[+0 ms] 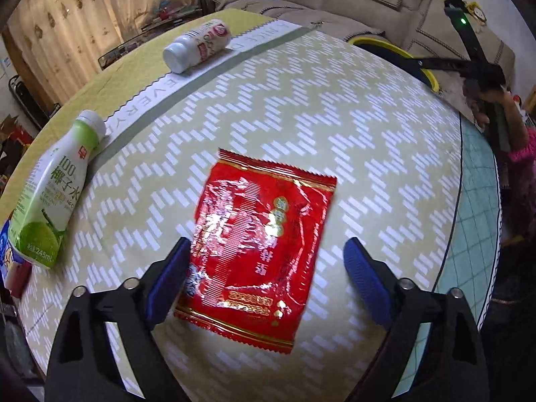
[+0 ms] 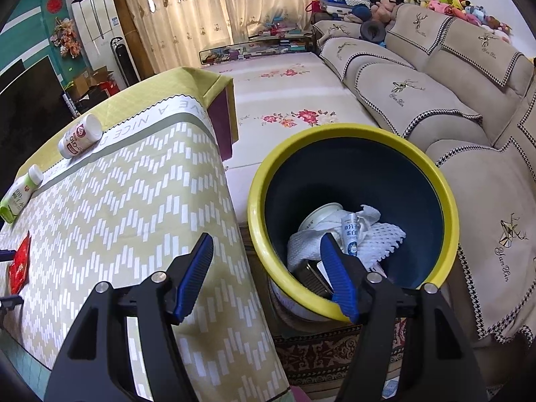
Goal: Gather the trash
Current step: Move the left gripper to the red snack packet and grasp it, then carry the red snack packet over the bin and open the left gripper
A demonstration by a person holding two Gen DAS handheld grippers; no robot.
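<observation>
A red foil snack wrapper (image 1: pixel 258 244) lies flat on the patterned tablecloth (image 1: pixel 335 127). My left gripper (image 1: pixel 266 249) is open, its blue pads on either side of the wrapper's near half, just above it. A green-and-white coconut water bottle (image 1: pixel 50 197) lies at the left, and a white bottle with a red label (image 1: pixel 197 47) lies at the far side. My right gripper (image 2: pixel 266 251) is open and empty, at the table's edge beside the yellow-rimmed blue bin (image 2: pixel 351 137), which holds tissues, a cup and a small bottle. The wrapper (image 2: pixel 20 264) shows at the right wrist view's left edge.
The bin's rim (image 1: pixel 395 50) and my right gripper's arm (image 1: pixel 469 53) show beyond the table's far right edge. A beige sofa (image 2: pixel 435 100) runs behind the bin. A floral mat (image 2: pixel 284 100) covers the floor between table and sofa. Both bottles also show in the right wrist view (image 2: pixel 20 194) (image 2: pixel 80 135).
</observation>
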